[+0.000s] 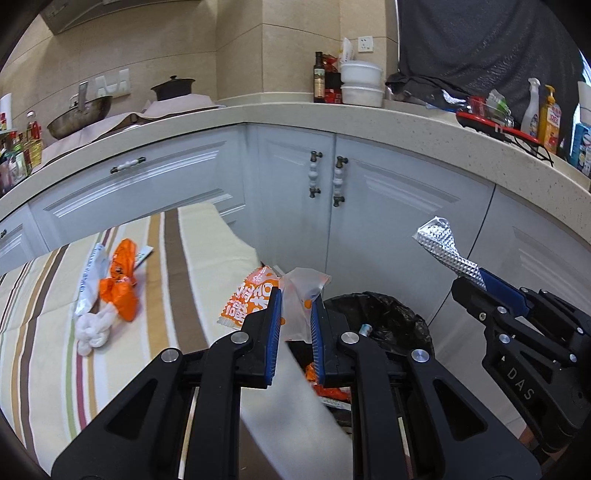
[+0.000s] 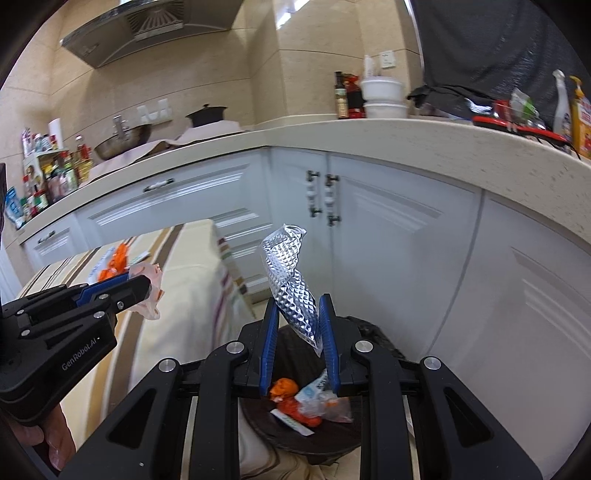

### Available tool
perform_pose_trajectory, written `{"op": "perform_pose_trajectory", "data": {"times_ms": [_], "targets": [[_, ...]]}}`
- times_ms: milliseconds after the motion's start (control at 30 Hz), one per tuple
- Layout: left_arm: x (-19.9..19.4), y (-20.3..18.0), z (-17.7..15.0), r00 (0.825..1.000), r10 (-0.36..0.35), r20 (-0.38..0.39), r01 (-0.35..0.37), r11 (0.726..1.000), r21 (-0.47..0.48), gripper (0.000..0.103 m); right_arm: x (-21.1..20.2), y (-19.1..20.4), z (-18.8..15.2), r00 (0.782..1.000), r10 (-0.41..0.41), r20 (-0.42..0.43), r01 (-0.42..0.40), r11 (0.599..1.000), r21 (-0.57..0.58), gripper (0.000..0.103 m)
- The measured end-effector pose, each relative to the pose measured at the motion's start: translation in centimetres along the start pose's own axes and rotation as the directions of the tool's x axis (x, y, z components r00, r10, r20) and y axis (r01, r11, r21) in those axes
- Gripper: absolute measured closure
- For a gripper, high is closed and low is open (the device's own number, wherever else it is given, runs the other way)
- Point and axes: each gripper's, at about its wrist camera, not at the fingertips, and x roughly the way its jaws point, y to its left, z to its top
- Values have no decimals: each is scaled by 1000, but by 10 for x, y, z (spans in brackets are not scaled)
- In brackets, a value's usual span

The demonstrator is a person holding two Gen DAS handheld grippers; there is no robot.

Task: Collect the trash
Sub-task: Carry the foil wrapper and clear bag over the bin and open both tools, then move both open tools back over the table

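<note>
- Pinching a clear plastic wrapper (image 1: 301, 299), the left gripper (image 1: 295, 325) sat at lower centre of its view, above the black-lined bin (image 1: 391, 317), seemingly ready to drop it.
- At centre of the right view, the right gripper (image 2: 297, 339) clamped a silver foil wrapper (image 2: 291, 280) over that bin (image 2: 373, 328).
- More trash, an orange bag (image 1: 122, 284), lay on the striped cloth (image 1: 44, 332) at left.

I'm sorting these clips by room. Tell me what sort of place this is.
A home kitchen, most likely. A range hood hangs over a wok on a cooker, and a stone countertop with white cabinets below carries oil and sauce bottles.
</note>
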Motion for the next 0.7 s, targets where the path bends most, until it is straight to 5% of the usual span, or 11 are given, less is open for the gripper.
{"op": "perform_pose_trajectory", "data": {"times_ms": [167, 233, 367, 700], "targets": [[17, -23, 3, 1000, -14, -10, 15, 999, 33, 87, 10, -22, -4, 999, -32, -11, 33, 999, 30, 80], [28, -32, 4, 1000, -13, -24, 14, 999, 52, 79, 17, -29, -6, 999, -36, -20, 37, 998, 42, 79], [43, -38, 4, 999, 6, -43, -3, 999, 51, 62, 34, -42, -12, 997, -64, -42, 66, 996, 61, 51], [37, -18, 4, 998, 35, -44, -34, 999, 18, 39, 34, -33, -7, 998, -62, -25, 63, 997, 55, 46]]}}
